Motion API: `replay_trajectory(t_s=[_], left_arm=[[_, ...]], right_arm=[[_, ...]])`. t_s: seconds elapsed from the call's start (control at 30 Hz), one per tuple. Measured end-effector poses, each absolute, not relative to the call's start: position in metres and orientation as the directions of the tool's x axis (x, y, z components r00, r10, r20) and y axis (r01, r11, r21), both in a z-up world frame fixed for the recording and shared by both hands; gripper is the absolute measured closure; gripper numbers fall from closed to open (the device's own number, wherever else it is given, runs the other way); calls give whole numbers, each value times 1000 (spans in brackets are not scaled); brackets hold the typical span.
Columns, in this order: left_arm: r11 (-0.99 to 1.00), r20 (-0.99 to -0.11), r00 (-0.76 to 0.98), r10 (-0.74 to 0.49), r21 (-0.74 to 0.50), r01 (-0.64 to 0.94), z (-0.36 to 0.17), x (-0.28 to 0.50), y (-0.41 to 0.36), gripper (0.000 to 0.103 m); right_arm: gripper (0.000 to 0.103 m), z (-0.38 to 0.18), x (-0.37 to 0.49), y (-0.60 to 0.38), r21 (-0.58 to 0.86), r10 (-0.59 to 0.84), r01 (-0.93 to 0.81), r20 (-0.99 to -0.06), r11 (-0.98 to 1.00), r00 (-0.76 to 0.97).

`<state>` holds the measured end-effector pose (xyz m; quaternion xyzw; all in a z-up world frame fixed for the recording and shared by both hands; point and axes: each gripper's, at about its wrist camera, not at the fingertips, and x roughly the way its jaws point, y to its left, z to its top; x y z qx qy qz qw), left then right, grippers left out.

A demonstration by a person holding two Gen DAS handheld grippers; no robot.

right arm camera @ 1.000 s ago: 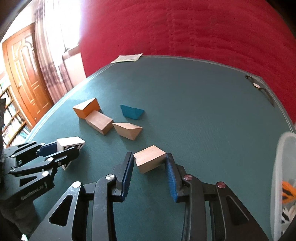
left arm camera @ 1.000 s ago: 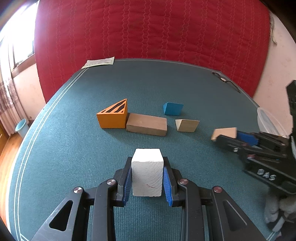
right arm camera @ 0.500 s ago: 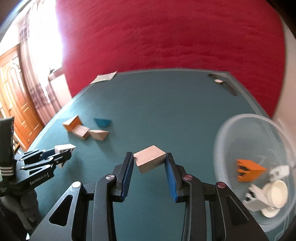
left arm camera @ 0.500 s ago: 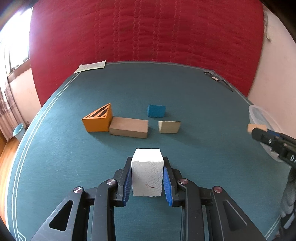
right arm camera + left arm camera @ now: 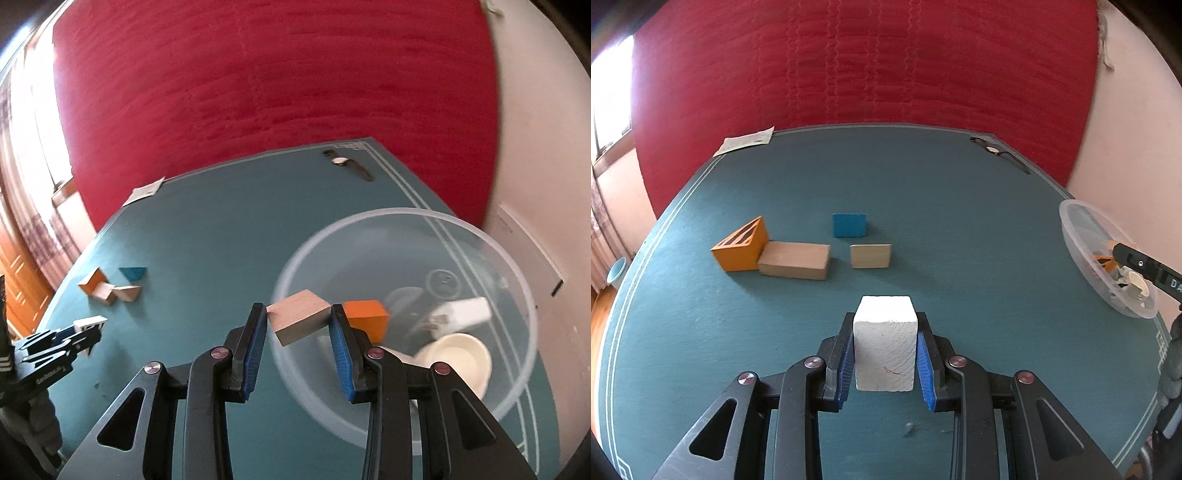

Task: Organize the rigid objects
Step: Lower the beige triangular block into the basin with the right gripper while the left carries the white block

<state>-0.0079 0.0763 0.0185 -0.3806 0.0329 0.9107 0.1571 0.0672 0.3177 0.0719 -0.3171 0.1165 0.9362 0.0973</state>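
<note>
My left gripper is shut on a white block and holds it above the green table. My right gripper is shut on a tan wooden block, tilted, over the left rim of a clear plastic bowl. The bowl holds an orange block, a white block and a cream cup. On the table lie an orange wedge, a long tan block, a blue block and a small tan block.
The bowl also shows at the right table edge in the left wrist view. A paper sheet and a wristwatch lie at the far edge. A red quilted wall stands behind the table.
My right gripper has carried the tan block rightward from the table to over the bowl. My left gripper, still holding the white block, has drawn back from the blocks on the table.
</note>
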Motion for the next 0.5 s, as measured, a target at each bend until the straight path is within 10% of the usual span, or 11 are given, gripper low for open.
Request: replay_trajectory(t_s=[0.5], left_arm=[[-910,-685,-652,326,-40,-413,32,-5,125,72]], right_arm=[[64,64,90,363,211,162,-362,-621,-908,-767]])
